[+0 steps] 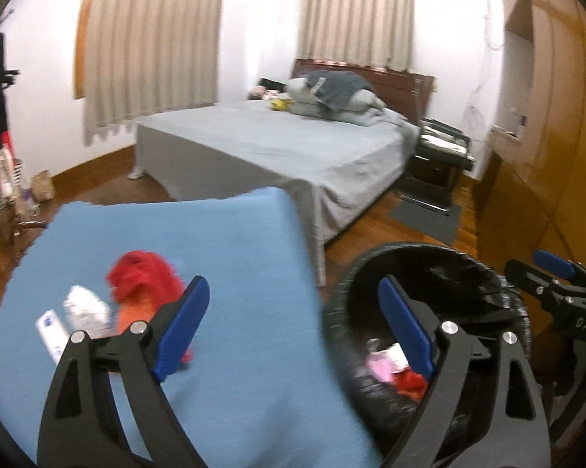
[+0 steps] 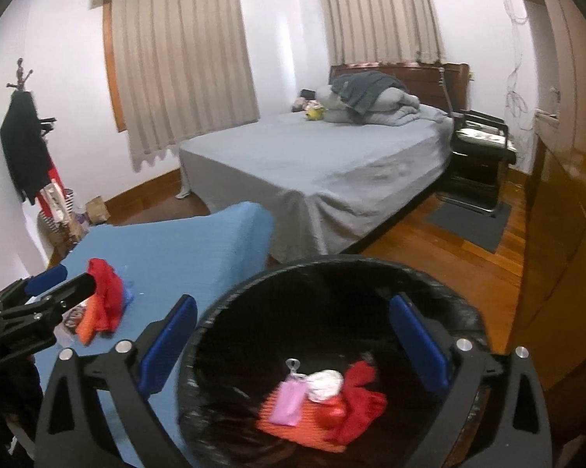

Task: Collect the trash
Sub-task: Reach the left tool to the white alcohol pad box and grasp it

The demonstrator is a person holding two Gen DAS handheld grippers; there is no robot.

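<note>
- My left gripper (image 1: 293,327) stands wide open with nothing between its blue pads; one pad hangs over the blue-covered table (image 1: 215,241), the other over the rim of the trash bin (image 1: 339,304).
- My right gripper (image 2: 293,343) is spread just as wide and empty, straddling the mouth of the trash bin (image 2: 230,296), which is lined with a black bag.
- Down in the bin lie a pink packet (image 2: 289,399), a crumpled white wad (image 2: 326,384), a red rag (image 2: 361,401) and an orange ribbed piece (image 2: 273,425), all touching in one heap.
- The bin stands on the wooden floor (image 2: 441,249) just beside the table's right edge.
- On the table some trash remains: a red crumpled cloth (image 1: 144,277) lying on an orange scrap (image 1: 135,316), a clear crumpled wrapper (image 1: 84,308) to its left, and a white tube-like item (image 1: 51,331) beside that.
- In the right wrist view my left gripper (image 2: 43,284) reaches in from the left, close by that red cloth (image 2: 107,292); whether it touches I cannot tell.
- In the left wrist view my right gripper (image 1: 550,273) shows at the far side of the bin.
- Behind stands a bed (image 2: 312,167) with a grey sheet, folded bedding piled at its head.
</note>
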